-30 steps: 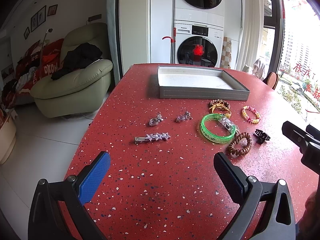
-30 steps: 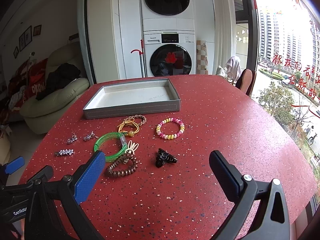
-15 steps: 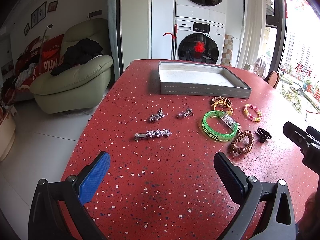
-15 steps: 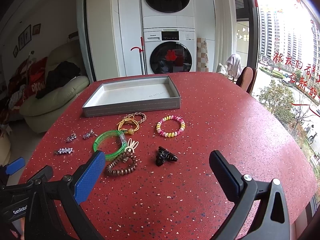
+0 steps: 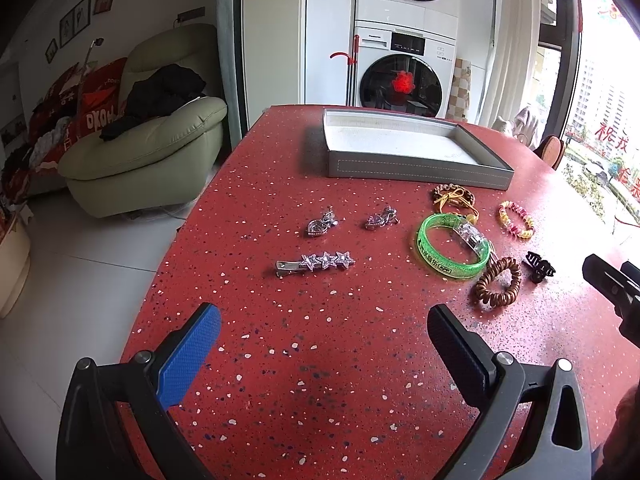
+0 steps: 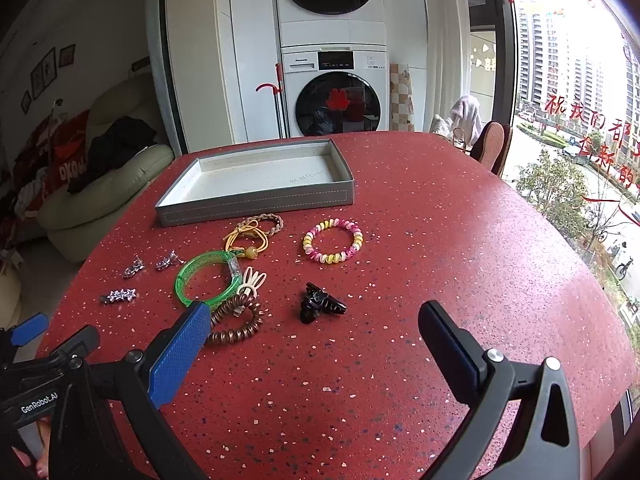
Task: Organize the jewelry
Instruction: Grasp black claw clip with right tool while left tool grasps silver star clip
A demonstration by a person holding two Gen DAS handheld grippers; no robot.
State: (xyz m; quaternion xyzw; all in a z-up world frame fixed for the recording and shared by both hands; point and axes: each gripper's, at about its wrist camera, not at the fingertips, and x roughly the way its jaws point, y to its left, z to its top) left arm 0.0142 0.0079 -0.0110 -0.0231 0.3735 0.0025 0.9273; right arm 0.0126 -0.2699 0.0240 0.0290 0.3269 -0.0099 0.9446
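While the left gripper hovers over the red speckled table with jaws spread and empty, the star hair clip lies at its 12 o'clock, two silver brooches beyond, and the grey tray farther back. From the right wrist, the right gripper is likewise spread wide, holding nothing; the black claw clip sits at 12 o'clock, the green bangle and brown coil tie at 10, the beaded bracelet beyond.

Stacked washing machines behind; green armchair left.
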